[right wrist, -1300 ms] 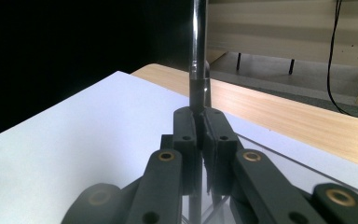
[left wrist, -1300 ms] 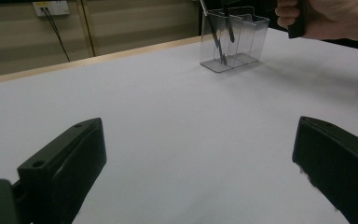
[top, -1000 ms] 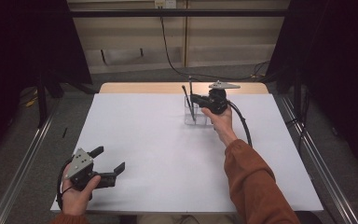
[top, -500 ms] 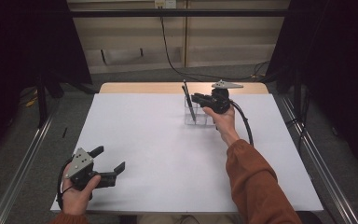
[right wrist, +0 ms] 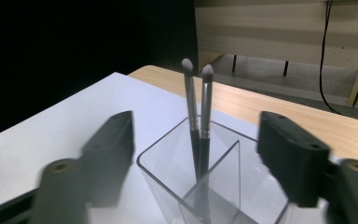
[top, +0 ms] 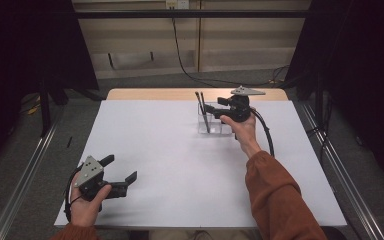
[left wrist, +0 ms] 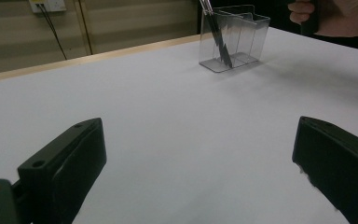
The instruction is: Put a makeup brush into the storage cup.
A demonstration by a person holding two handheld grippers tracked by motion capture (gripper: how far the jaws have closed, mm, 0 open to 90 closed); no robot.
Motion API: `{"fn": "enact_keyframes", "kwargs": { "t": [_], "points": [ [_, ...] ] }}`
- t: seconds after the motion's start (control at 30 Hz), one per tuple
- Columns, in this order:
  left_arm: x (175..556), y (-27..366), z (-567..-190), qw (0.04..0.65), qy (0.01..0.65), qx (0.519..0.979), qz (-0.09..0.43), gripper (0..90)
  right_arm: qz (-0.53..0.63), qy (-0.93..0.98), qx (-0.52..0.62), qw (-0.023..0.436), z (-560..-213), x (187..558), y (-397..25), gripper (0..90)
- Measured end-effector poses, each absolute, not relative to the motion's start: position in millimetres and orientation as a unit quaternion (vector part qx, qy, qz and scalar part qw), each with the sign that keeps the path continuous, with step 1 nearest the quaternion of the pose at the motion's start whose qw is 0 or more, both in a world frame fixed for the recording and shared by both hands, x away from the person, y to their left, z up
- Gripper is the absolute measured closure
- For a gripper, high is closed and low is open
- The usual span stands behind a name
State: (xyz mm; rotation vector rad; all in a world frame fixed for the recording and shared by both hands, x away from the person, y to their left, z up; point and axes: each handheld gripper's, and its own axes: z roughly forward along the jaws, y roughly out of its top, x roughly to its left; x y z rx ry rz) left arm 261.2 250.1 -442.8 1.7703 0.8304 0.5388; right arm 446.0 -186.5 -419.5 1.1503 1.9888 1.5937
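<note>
Right gripper (right wrist: 193, 154): fingers (right wrist: 109, 154) spread wide, holding nothing, poised just above and either side of the two makeup brushes (right wrist: 199, 135). In the high view the right gripper (top: 211, 108) sits at the far side of the bench (top: 180, 165), right over the clear organiser (top: 211, 125).

Brushes: two slim ones, side by side and touching or nearly so, standing bristle-end up and slightly tilted in one compartment of the clear acrylic organiser (right wrist: 168, 182). Small rounded grey tips, silver ferrules, dark handles below. From the left gripper view the same organiser (left wrist: 233, 42) stands well off, brushes (left wrist: 216, 32) leaning in its near-left compartment.

Handling, as judged:
- Brushes look very light and stiff along the handle; bristle tips soft, easily splayed. Avoid pinching the tips.
- Ferrule is smooth metal, likely slippery. Best hold is just below it on the upper handle, above the organiser's rim.
- The pair stands so close that closing on one may catch both or knock the other over.
- Organiser is light, rigid plastic; a sideways pull could tip or slide it. Lift straight up along the lean.

Left gripper (top: 120, 172): fingers (left wrist: 70, 163) wide apart, empty, resting near the bench's front left corner, well apart from the organiser.
</note>
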Motion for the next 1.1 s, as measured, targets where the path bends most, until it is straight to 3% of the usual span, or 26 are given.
{"fn": "enact_keyframes", "kwargs": {
  "t": [0.23, 1.1],
  "points": [
    [260, 251, -443, 0.528, 0.348, 0.741, 0.227, 2.8, 0.567, 0.697, 0.402, 0.176, -420, 441, -195, 7.5],
    [257, 253, -442, 0.532, 0.348, 0.737, 0.231, 2.8, 0.569, 0.684, 0.412, 0.198, -420, 408, -228, 5.9]
  ]
}}
